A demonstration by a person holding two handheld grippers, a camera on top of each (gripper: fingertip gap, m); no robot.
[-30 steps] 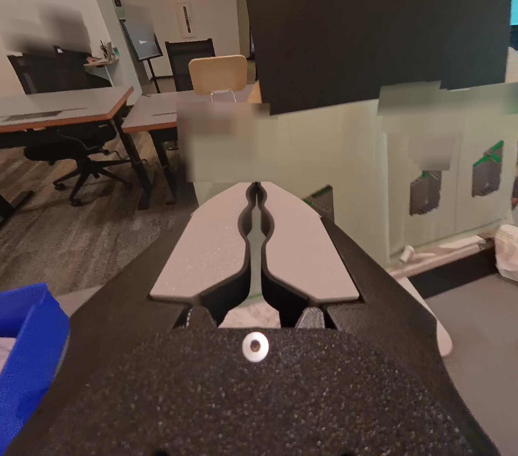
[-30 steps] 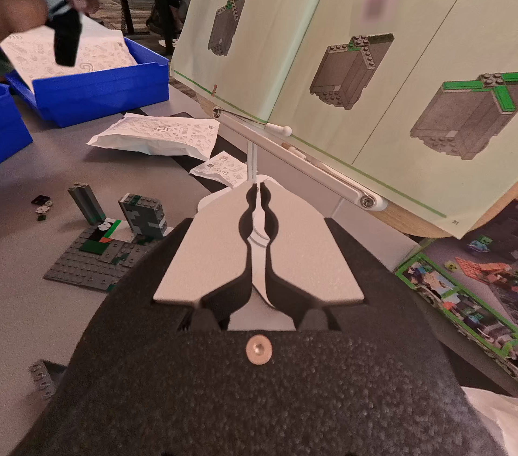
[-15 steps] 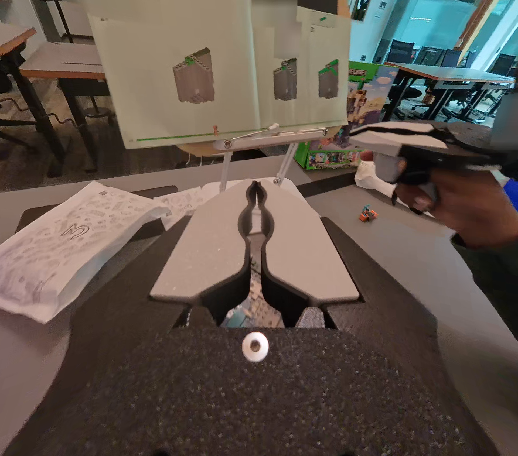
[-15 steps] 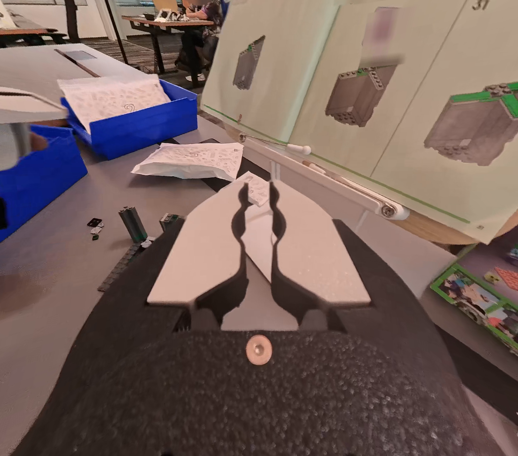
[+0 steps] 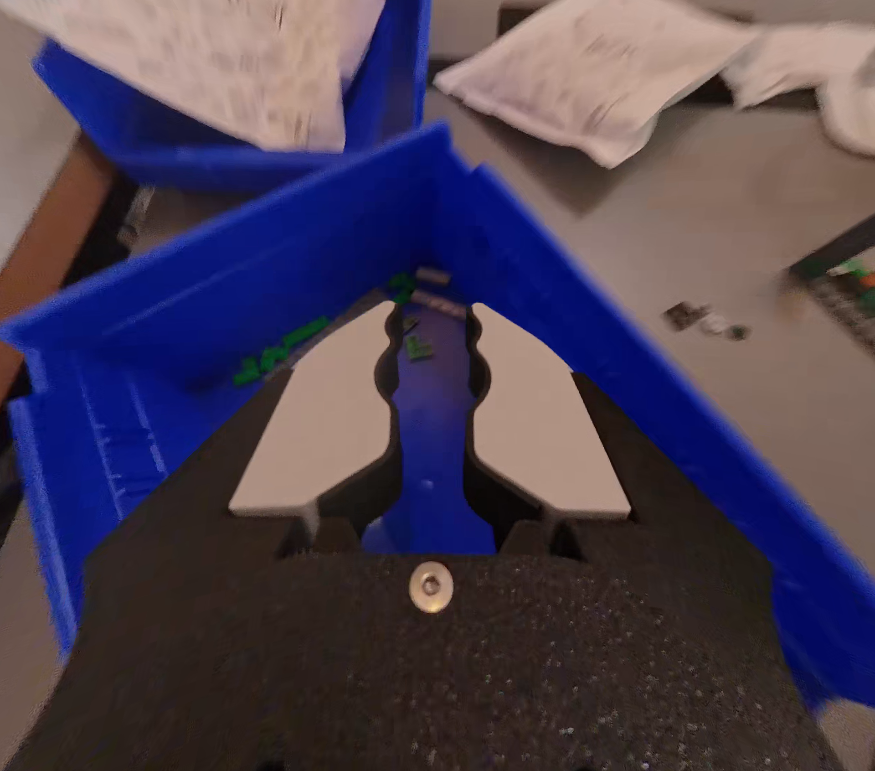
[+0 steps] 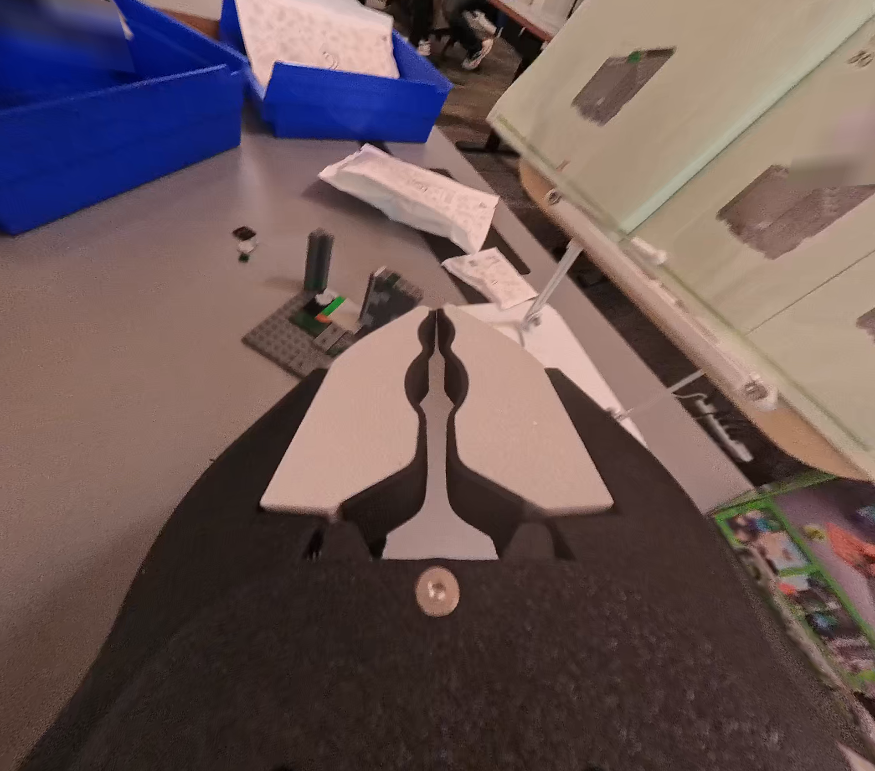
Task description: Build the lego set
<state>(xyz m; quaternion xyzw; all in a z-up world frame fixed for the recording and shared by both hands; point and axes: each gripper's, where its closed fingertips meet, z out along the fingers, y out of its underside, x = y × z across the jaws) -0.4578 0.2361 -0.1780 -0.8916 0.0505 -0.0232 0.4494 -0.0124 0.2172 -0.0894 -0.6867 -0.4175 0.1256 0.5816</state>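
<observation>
My left gripper (image 5: 433, 312) is tipped down into the near blue bin (image 5: 284, 255), and I read its fingers as released: a clear gap runs between them, showing the bin floor, and nothing is grasped. A small green piece (image 5: 419, 346) lies on the floor in that gap, just short of the tips. More green pieces (image 5: 279, 352) lie along the bin wall, off the left finger (image 5: 322, 416). A pale piece (image 5: 433, 276) sits in the bin corner just ahead of the tips. Farther ahead and to the left stands a second blue bin (image 5: 402, 14) holding a white parts bag (image 5: 189, 18). Ahead and to the right, another white bag (image 5: 582, 61) lies flat on the grey table (image 5: 639, 227). The view is motion-blurred, so I cannot make out finer detail.

My right gripper (image 6: 436, 312) is clenched, its tips meeting, and I see nothing between them. The partial lego build (image 6: 322, 322), a grey baseplate with a dark upright column (image 6: 318, 258) and green parts, sits on the table just left of and ahead of the tips. A few loose small pieces (image 6: 245, 244) lie farther left. The open instruction booklet (image 6: 710, 123) stands on its holder to the right of the fingers. The set's box (image 6: 814, 559) lies flat at the lower right.
</observation>
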